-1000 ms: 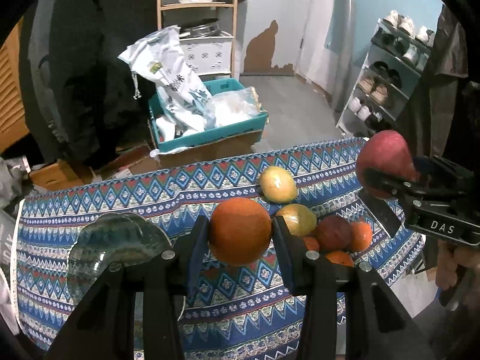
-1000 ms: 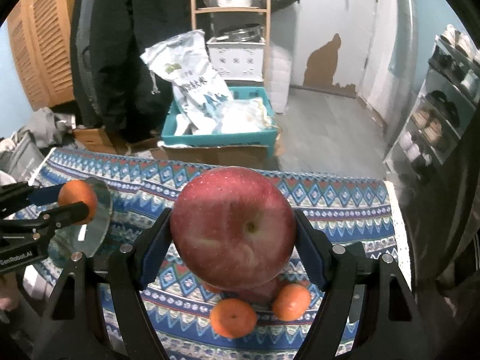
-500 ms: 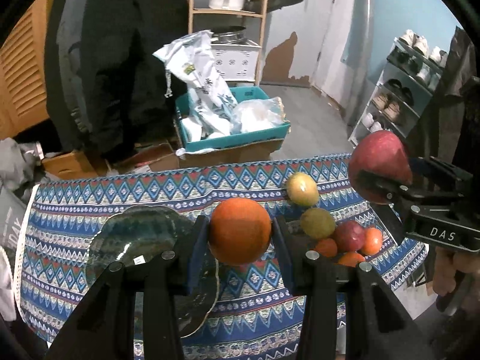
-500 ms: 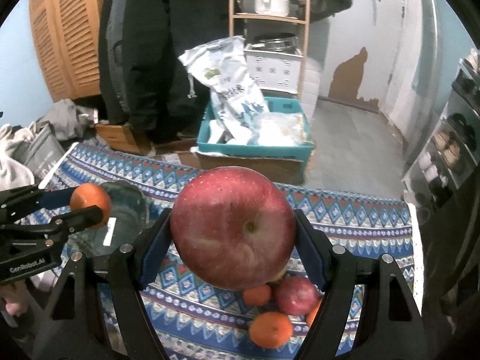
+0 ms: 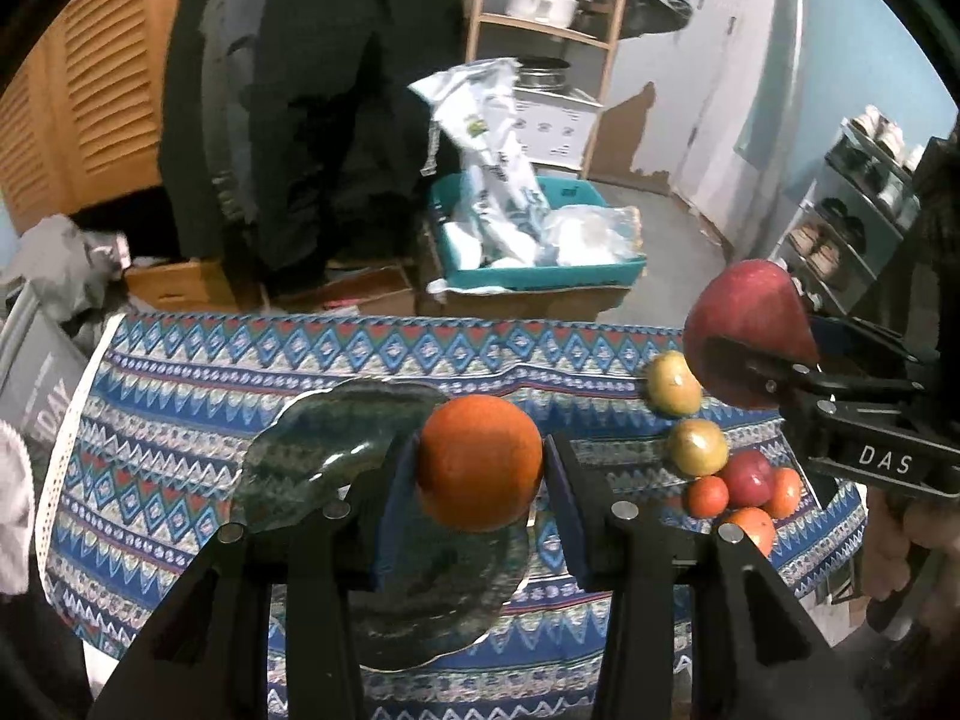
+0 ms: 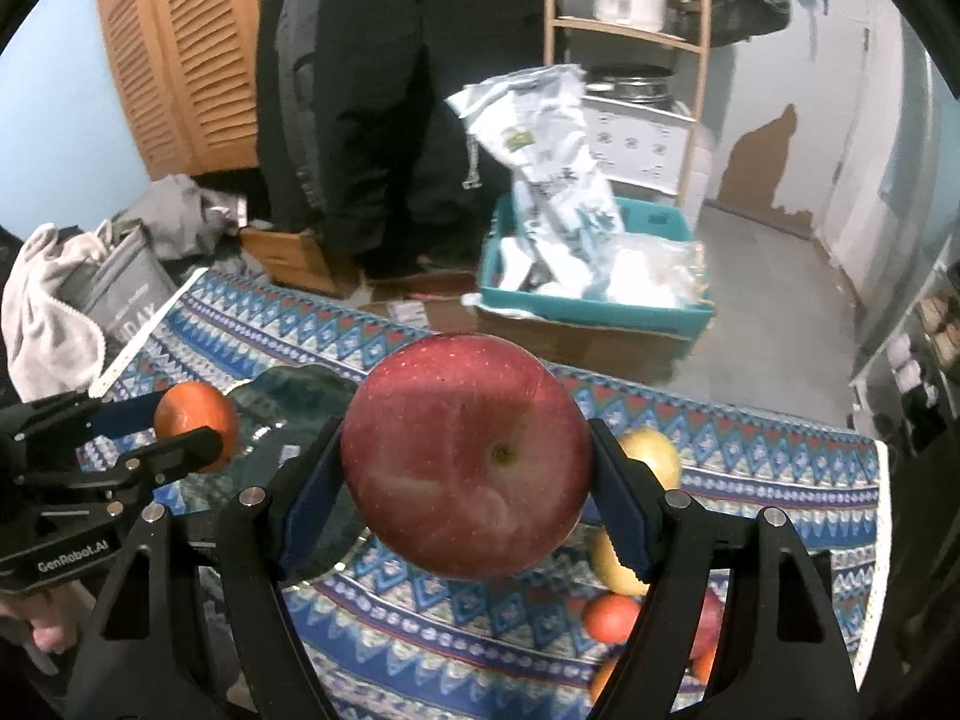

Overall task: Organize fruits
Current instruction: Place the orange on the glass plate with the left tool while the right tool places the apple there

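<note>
On the left, the dark green glass plate now sits right under my left gripper; a second ago it lay off toward the cloth's left end. That gripper stays clamped on the orange, held above the plate's right part, apparently not touching it. Farther right, my right gripper keeps its pads pressed on the big red apple, carried over the patterned tablecloth. The fruit pile of two yellowish fruits, a small red one and tangerines has slid toward the right edge of the left wrist view.
</note>
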The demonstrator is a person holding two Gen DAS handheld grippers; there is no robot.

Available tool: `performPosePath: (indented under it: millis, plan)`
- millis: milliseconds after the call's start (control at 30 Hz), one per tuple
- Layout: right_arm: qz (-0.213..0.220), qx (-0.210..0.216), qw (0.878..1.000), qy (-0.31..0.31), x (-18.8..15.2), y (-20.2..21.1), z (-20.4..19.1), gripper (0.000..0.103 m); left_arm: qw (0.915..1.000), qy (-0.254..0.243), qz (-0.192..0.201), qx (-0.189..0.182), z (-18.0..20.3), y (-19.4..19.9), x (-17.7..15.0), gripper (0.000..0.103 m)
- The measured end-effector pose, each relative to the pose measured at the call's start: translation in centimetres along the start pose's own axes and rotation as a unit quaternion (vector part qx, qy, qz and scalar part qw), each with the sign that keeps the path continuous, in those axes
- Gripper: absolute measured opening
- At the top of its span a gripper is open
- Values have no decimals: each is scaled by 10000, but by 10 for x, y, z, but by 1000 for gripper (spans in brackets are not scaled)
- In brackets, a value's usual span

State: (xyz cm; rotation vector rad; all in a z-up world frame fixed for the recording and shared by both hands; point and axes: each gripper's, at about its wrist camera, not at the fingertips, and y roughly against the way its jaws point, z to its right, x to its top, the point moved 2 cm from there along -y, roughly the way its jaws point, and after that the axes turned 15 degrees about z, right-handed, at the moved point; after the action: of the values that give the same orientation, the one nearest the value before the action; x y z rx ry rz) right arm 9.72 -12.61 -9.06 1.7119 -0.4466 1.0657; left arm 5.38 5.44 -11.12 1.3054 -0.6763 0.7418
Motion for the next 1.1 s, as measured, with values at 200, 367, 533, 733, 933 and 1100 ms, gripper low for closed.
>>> performPosePath:
  millis: [200,367,533,733,933,1100]
  plan:
    - [-184,235,9995,29,1,-27,-28,77,9994,239,-112,232,-35,-4,-10,44]
    - [-415,399,9983,98,-4,-54,-51,77,9979,425,-246,430,-64,-11,-22,44]
    - [-694,565,9958,186,-15,-79,-73,77,9963,512,-411,560,-84,-19,-38,44]
    - [-1036,662,9921,232,-34,-104,-87,77,9924,741,-736,653,-102,-35,-60,44]
    - [-1406,667,9874,284,-56,-128,-91,77,9893,710,-985,812,-110,-51,-77,44]
    - [-1656,655,9831,411,-75,-139,-94,77,9860,688,-1206,924,-113,-62,-90,44]
